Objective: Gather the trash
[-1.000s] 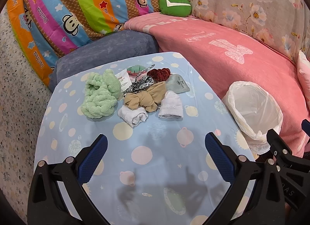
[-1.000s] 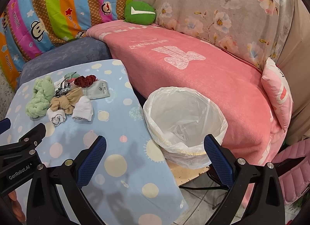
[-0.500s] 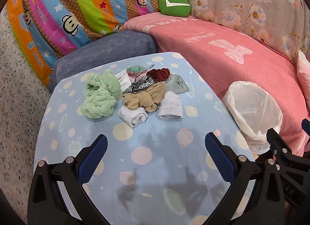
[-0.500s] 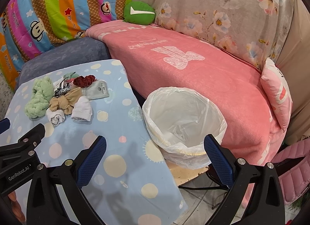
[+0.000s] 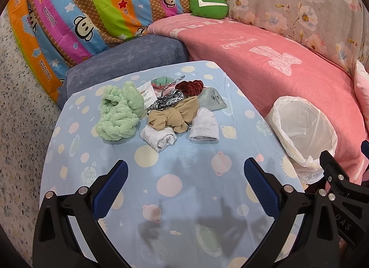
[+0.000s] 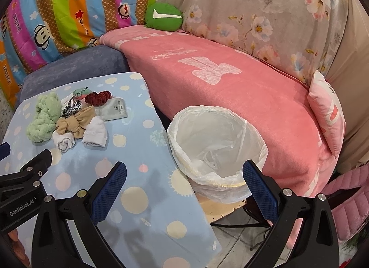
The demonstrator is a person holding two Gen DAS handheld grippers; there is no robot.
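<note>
A pile of soft items lies at the far side of the blue dotted table (image 5: pixel 175 189): a fluffy green cloth (image 5: pixel 118 113), a tan knotted band (image 5: pixel 175 115), two white cloths (image 5: pixel 160 137) (image 5: pixel 205 125), a red scrunchie (image 5: pixel 190 87), a grey pouch (image 5: pixel 212 102), a white packet (image 5: pixel 145 93). A white-lined trash bin (image 6: pixel 214 150) stands off the table's right edge. My left gripper (image 5: pixel 184 185) is open and empty above the near table. My right gripper (image 6: pixel 184 187) is open and empty, over the table edge beside the bin.
A pink blanket (image 6: pixel 230 88) covers the sofa behind the bin, with a pink pillow (image 6: pixel 327 111) at right. A grey-blue cushion (image 5: pixel 124 62), a striped cartoon quilt (image 5: pixel 87 9) and a green round pillow (image 5: pixel 207 5) lie behind the table.
</note>
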